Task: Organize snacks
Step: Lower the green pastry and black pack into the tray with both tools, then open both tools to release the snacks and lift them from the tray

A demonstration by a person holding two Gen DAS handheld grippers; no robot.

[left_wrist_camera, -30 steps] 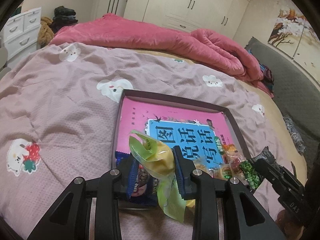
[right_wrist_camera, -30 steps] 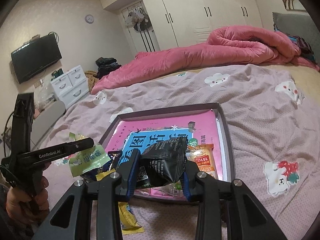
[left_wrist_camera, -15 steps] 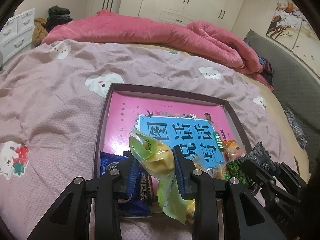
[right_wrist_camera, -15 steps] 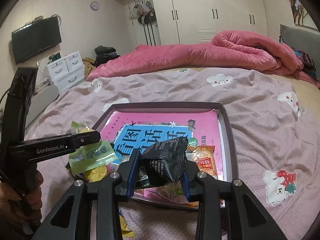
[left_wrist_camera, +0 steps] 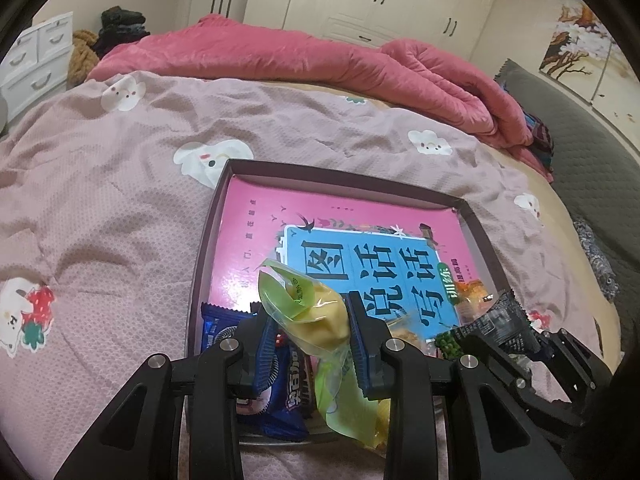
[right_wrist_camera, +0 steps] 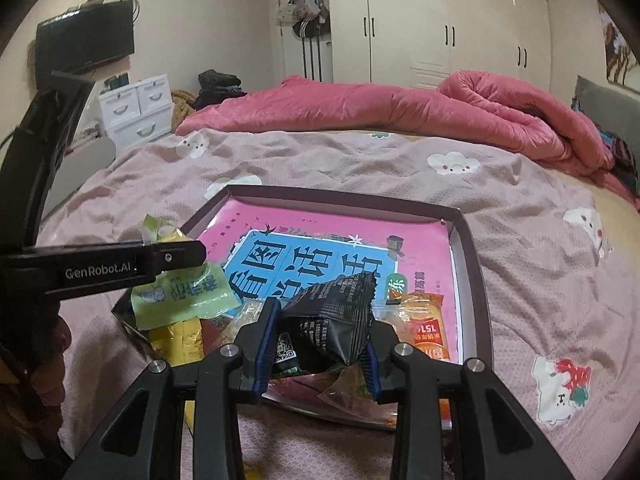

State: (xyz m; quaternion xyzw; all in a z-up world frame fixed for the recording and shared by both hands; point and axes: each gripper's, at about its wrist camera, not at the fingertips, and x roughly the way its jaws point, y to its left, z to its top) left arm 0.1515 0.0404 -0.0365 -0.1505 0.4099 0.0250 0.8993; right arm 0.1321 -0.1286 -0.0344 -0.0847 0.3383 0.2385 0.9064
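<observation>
The shallow dark-rimmed box (left_wrist_camera: 476, 224) lies on the bed (left_wrist_camera: 120, 208), its far half toward 12 o'clock occupied only by a pink book (left_wrist_camera: 280, 220). A yellow-green snack bag (left_wrist_camera: 316, 316), long axis running 12 to 6, is pinched by the left gripper (left_wrist_camera: 312, 336). A black snack packet (right_wrist_camera: 332, 320), corner toward 1 o'clock, is clamped narrowly by the right gripper (right_wrist_camera: 320, 340) over the near edge

Glossy white wardrobe doors (right_wrist_camera: 448, 24) are lining the far cream wall. A black flat television (right_wrist_camera: 86, 36) is hanging above white drawer units (right_wrist_camera: 136, 106).
</observation>
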